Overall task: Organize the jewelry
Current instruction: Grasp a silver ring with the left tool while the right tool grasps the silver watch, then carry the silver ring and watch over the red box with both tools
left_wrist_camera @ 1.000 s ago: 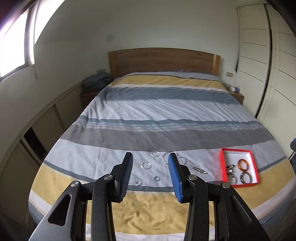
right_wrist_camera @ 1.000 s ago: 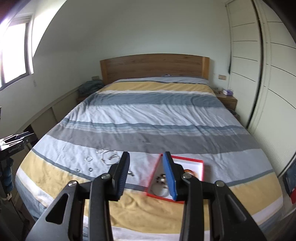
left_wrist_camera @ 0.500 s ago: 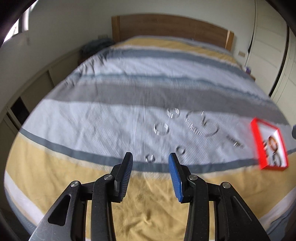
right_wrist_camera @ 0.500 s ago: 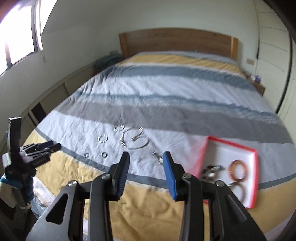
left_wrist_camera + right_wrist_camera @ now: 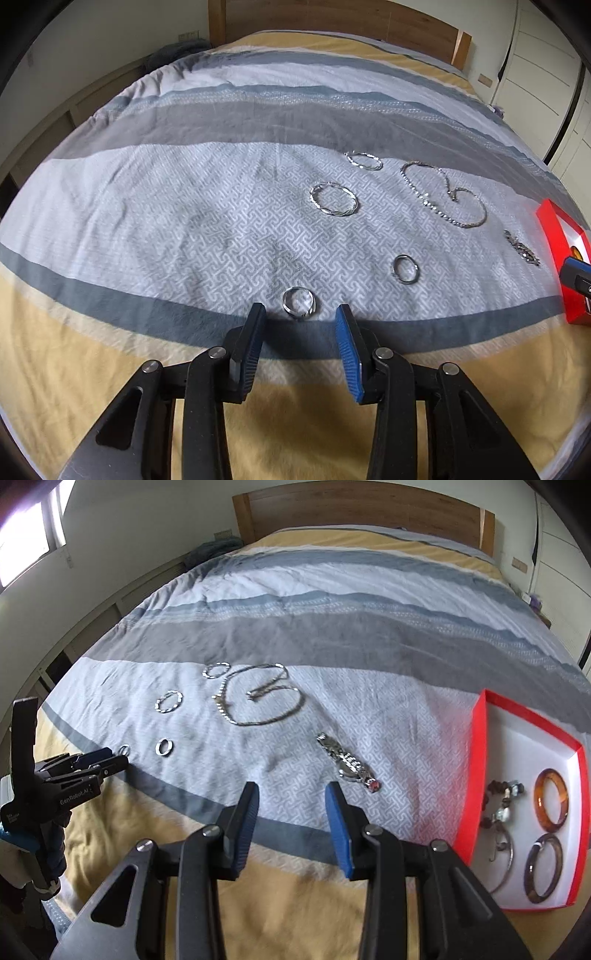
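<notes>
Silver jewelry lies on the white patterned stripe of the bed. My left gripper (image 5: 300, 309) hovers low with a small silver ring (image 5: 298, 302) just beyond its tips; its jaws are closing and nothing is between the pads. A second ring (image 5: 405, 268), two twisted hoops (image 5: 334, 199), a chain necklace (image 5: 443, 195) and a silver watch (image 5: 347, 762) lie further on. My right gripper (image 5: 291, 788) stands open and empty, short of the watch. The red box (image 5: 480, 738) to its right holds an amber bangle (image 5: 551, 800) and other bracelets.
The striped duvet runs back to a wooden headboard (image 5: 362, 513). White wardrobe doors (image 5: 546, 66) stand on the right, a low shelf unit on the left. The left gripper (image 5: 99, 762) shows at the right wrist view's left edge, beside the small ring.
Both grippers have dropped from high over the bed and tilted down, close above the jewelry. The rings and the watch now fill the views. Nothing has been picked up.
</notes>
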Demonstrator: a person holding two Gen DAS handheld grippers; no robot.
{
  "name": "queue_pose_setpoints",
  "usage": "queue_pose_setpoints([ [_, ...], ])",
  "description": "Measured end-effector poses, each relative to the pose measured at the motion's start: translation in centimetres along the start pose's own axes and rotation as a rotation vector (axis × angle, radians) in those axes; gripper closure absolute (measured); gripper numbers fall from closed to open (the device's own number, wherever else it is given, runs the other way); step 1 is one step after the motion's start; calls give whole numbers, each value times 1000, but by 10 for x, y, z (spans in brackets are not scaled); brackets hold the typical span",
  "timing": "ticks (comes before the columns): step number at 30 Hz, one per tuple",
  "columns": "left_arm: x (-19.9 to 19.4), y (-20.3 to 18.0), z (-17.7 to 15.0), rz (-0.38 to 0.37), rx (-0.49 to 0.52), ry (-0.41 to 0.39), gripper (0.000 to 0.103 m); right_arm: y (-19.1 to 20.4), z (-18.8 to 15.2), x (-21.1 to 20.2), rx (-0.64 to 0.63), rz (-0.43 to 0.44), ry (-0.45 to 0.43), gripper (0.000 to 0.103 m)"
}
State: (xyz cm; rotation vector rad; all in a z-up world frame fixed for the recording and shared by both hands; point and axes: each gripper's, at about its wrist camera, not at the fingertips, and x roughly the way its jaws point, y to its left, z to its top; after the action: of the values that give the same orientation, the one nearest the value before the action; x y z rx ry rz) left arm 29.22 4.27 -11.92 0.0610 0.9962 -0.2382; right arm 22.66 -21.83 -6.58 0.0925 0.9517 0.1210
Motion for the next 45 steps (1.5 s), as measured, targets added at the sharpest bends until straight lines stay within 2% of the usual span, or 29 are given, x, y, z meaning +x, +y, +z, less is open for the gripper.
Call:
queue_pose_setpoints([
  [2,4,2,0,-9,-6,-8,71,-6,1,6,-2,-13,-2,67],
  [6,9,6,2,-23,-24,-18,84,-19,7,20,-5,-34,10,68],
  [15,18,9,3,-36,-28,-31,84,-29,27,62,-56,-55,80,67],
  [24,25,8,10,-33,-28,-37,85,-36,24,82,-35,-37,142,68],
  [26,23,8,9,-33,-30,-42,85,-37,23,82,-18,-24,148,80],
  [34,7,7,1,-48,-38,-53,85,-37,16,59,30,12,115,81],
  [45,-49,-1,-11,-32,-37,-81,85,-16,7,-11,24,65,46,81],
])
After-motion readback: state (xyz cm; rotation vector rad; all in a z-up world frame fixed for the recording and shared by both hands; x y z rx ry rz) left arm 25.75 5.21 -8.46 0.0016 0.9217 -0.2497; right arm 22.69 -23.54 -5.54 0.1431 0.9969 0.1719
